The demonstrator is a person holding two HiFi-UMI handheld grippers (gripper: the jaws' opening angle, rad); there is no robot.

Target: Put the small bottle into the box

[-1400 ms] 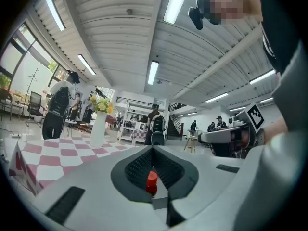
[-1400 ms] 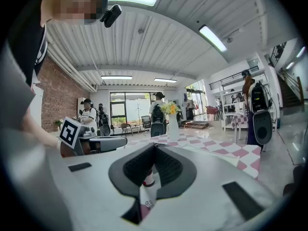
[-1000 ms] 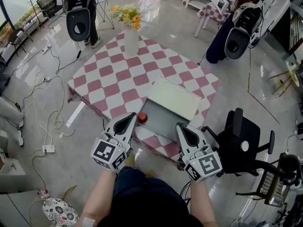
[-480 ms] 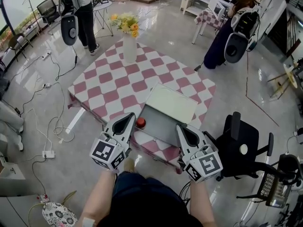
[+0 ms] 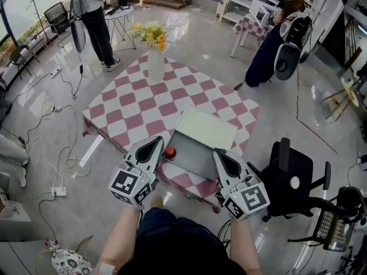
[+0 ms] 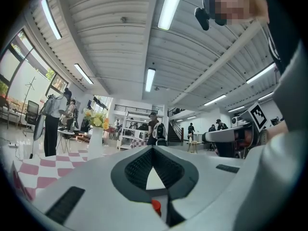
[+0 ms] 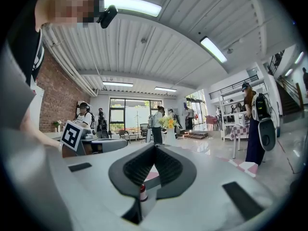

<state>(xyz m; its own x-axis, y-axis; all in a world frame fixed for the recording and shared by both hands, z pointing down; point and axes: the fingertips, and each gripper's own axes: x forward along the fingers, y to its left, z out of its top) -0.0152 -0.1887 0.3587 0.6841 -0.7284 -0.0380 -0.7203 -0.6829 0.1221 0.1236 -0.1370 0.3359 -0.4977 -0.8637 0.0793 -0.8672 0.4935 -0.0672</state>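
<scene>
Left hand-held gripper [image 5: 153, 145]: jaws together, nothing between them, sits lower left of centre in the head view. Right hand-held gripper [image 5: 221, 157]: jaws closed too, empty, lower right of centre. Both hover over the near edge of the pink-and-white checkered surface [image 5: 143, 105].

Small red-capped bottle [image 5: 170, 152] stands between the 2 tips, nearer the left one but apart from it. It is right at the lower-left corner of the open grey box [image 5: 198, 150]; can't tell if it's inside the wall or just outside. The pale box lid [image 5: 207, 124] is open on the far side.

White vase of yellow flowers [image 5: 155, 62] stands at the surface's far corner, upper centre-left of frame. Black office chair [image 5: 292, 176] is on the floor at right.
</scene>
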